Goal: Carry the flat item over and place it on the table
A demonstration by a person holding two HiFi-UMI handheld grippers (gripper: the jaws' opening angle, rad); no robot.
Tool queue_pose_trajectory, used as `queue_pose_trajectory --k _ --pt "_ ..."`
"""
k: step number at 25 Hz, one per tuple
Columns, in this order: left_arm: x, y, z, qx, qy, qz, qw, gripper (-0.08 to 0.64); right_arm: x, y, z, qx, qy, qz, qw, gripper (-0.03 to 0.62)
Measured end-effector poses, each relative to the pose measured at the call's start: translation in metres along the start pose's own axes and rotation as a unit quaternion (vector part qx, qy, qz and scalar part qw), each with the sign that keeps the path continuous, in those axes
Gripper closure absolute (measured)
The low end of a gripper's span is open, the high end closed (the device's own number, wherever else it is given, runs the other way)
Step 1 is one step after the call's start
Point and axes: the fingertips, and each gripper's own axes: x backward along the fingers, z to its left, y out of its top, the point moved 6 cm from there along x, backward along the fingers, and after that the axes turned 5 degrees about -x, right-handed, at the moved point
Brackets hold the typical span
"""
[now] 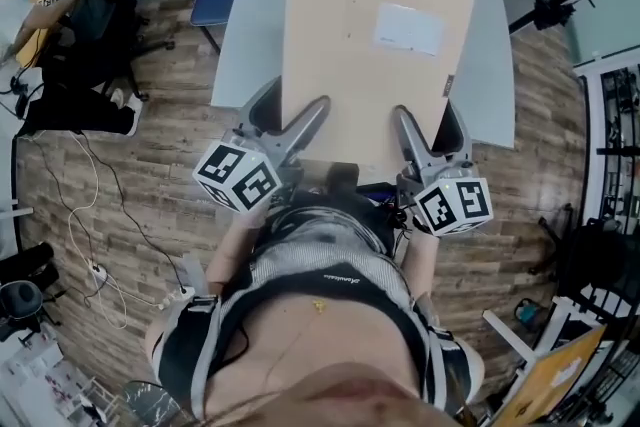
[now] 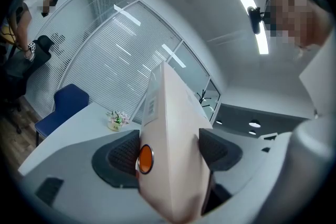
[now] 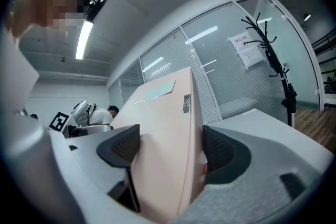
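- Currently the flat box (image 1: pixel 380 45), a broad pale cardboard carton with a white label on its top face, is held out from the person over the grey table (image 1: pixel 240 45).
- Whether its far edge touches the tabletop cannot be told.
- The left gripper (image 1: pixel 300 127) is clamped on the box's near edge towards the left corner, with a ribbed pad pressed against each face.
- The right gripper (image 1: pixel 415 137) bites the same near edge towards the right corner, closed on the cardboard in the same way.
- The carton looks stiff and probably light, since it shows no sag.
- Held by one edge only, its long reach likely levers against the pads, and smooth cardboard may slide.
- Holds spread wide near the two corners suit it, and the lowering should be level.
- A small flower pot (image 2: pixel 116 120) stands at the table's far end, a blue chair (image 2: pixel 62 107) beyond on the left.
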Motion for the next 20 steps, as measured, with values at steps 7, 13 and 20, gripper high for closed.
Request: queue_pose_trajectory --k 7,13,20 --pt "-0.029 0.007 0.009 0.0 0.015 -0.004 0.9999 0.21 -0.028 0.013 -0.022 0.0 0.012 0.007 1.0 0.229" --pt "-0.058 0.009 0.012 0.0 0.031 -0.005 0.9995 0.21 -0.05 0.024 -0.049 -0.005 0.027 0.013 1.0 0.229" --pt "-0.083 0.011 0.016 -0.001 0.049 -0.013 0.9987 0.211 -0.072 0.034 -0.072 -0.005 0.043 0.02 0.999 0.231"
